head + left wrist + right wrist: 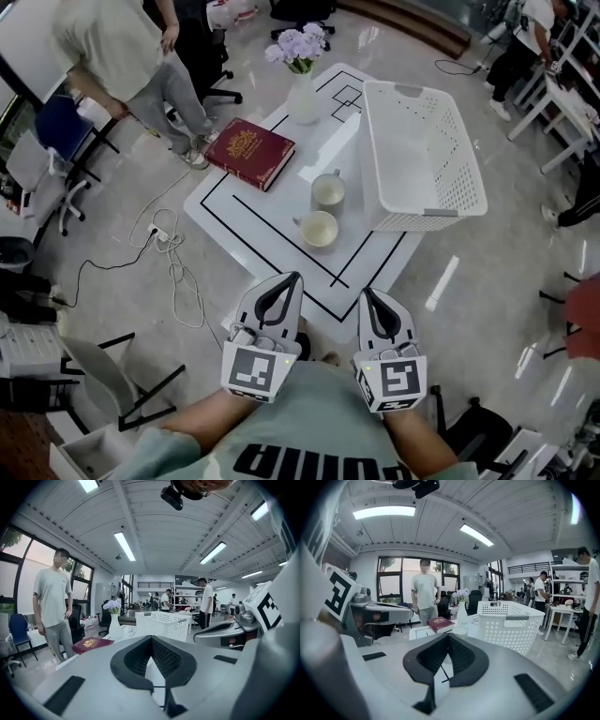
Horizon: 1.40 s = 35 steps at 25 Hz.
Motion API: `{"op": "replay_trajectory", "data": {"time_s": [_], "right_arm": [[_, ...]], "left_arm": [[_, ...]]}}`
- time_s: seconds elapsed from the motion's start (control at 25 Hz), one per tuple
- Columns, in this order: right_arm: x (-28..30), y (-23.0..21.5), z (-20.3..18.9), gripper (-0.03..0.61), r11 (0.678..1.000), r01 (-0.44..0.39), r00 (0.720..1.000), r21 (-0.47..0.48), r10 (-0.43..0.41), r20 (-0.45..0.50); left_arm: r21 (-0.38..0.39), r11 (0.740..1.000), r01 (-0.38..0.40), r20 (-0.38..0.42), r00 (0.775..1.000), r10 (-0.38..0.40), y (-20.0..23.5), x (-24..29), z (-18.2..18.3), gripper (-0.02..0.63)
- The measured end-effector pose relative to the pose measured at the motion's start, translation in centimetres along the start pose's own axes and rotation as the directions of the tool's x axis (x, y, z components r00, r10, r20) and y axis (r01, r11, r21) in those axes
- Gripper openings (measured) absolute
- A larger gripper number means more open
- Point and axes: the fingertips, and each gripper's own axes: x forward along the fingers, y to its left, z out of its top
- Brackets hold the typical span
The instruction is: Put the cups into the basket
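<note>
Two cream cups stand on the white table (234, 214): one cup (328, 191) nearer the basket's side, the other cup (319, 229) closer to me. The white perforated basket (418, 155) sits on the table's right part, empty as far as I see. My left gripper (295, 278) and right gripper (367, 294) hang side by side near my body, over the table's near corner, both shut with nothing in them. The right gripper view shows a cup (460, 631) just past the jaws, with the basket (512, 623) to its right. The left gripper view shows the basket (162, 625) ahead.
A red book (249, 152) lies on the table's left part and a white vase of lilac flowers (301, 92) stands at the far end. A person (122, 56) stands beyond the table's left. Cables and a power strip (161, 236) lie on the floor, with office chairs around.
</note>
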Motion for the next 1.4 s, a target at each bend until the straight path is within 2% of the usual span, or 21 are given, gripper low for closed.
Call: {"op": "replay_trajectory", "data": {"time_s": [0.4, 0.64, 0.76, 1.0, 1.4], "right_arm": [[5.9, -0.1, 1.0, 0.012, 0.999, 0.045, 0.998, -0.007, -0.045, -0.044], [8.3, -0.1, 0.3, 0.014, 1.000, -0.008, 0.997, -0.028, 0.006, -0.071], [9.7, -0.4, -0.5, 0.139, 0.999, -0.048, 0.995, -0.010, 0.047, -0.091], [12.2, -0.5, -2.3, 0.270, 0.990, -0.143, 0.978, -0.017, 0.139, -0.157], [15.7, -0.4, -4.6, 0.347, 0.966, -0.257, 0.941, -0.034, 0.242, -0.238]], "left_arm": [[-0.026, 0.999, 0.021, 0.007, 1.000, -0.021, 6.4, 3.5, -0.1, 0.005], [-0.026, 1.000, -0.004, -0.020, 1.000, 0.003, 7.8, 4.9, -1.3, 0.005], [-0.031, 0.999, -0.036, -0.030, 0.999, 0.035, 8.2, 5.6, -1.9, 0.005], [-0.047, 0.992, -0.118, -0.060, 0.992, 0.115, 8.8, 6.6, -2.9, 0.005], [-0.046, 0.973, -0.225, -0.162, 0.963, 0.215, 10.4, 8.1, -6.8, 0.005]]}}
